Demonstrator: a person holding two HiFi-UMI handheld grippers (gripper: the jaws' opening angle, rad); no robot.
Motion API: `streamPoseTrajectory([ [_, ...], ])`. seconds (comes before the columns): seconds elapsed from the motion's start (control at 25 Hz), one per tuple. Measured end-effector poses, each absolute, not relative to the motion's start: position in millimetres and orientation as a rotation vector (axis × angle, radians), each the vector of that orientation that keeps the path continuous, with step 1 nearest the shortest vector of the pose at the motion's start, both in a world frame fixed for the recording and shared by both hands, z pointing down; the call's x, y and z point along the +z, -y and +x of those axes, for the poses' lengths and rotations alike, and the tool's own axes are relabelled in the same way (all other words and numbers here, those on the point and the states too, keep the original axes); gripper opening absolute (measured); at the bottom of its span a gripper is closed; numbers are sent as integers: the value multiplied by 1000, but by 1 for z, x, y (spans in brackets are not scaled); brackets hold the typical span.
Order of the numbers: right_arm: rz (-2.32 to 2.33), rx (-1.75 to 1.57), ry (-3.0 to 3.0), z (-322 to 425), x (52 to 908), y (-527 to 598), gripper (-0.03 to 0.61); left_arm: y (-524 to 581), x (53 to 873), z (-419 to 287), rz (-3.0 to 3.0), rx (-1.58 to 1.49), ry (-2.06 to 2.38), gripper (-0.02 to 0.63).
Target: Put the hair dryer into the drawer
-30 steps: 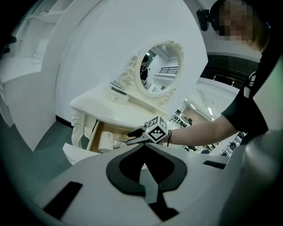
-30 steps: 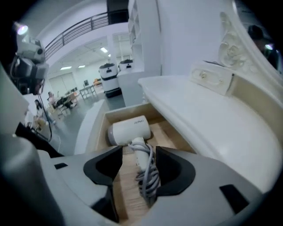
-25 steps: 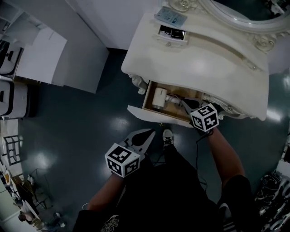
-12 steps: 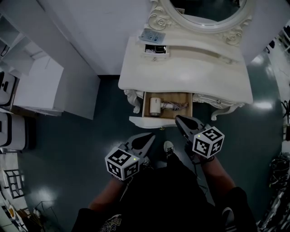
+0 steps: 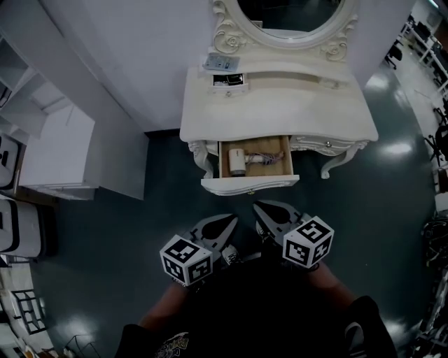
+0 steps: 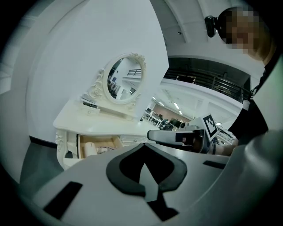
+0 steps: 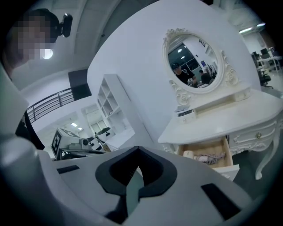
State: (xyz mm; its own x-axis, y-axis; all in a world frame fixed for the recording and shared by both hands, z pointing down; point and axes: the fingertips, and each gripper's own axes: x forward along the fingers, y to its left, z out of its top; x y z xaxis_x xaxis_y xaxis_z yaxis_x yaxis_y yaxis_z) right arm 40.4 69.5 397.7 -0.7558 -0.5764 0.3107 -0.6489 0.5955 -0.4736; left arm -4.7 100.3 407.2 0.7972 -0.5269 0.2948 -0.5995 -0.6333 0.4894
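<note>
- Two grippers are held low in front of the person, side by side. The left gripper (image 5: 225, 224) and the right gripper (image 5: 267, 211) both point toward the furniture but are well apart from it.
- Task item: the hair dryer (image 5: 239, 162) lies inside the open drawer (image 5: 249, 186). Its pale body is at the left end and its cord is bundled to the right of it. No gripper touches it.
- Judgement: the dryer sits fully within the drawer walls with nothing overhanging, so the placement called for looks complete.
- Drawer: it is pulled out below the worktop (image 5: 280, 112) of the white dressing table, with its front panel projecting toward the person. It probably stands open because it had to be for the dryer to go in. The task sentence does not ask for it to be closed.
- Left jaws: in the left gripper view they are closed together with the dark pads meeting, and nothing is between them.
- Right jaws: in the right gripper view they are fully closed, pad against pad, and grip nothing.
- Judgement: with both tools empty and clear of the drawer, the posture looks like a stand-off, not an approach.
- Other items: the oval mirror (image 5: 290, 12) and a small box (image 5: 228, 79) at the back of the worktop play no part here.
</note>
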Motion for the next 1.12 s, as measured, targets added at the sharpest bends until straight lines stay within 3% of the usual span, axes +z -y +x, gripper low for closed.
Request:
streamPoseTrajectory([
  [1.12, 1108, 935, 2665, 14, 403, -131, 29, -138, 406, -24, 2380, 114, 738, 3],
])
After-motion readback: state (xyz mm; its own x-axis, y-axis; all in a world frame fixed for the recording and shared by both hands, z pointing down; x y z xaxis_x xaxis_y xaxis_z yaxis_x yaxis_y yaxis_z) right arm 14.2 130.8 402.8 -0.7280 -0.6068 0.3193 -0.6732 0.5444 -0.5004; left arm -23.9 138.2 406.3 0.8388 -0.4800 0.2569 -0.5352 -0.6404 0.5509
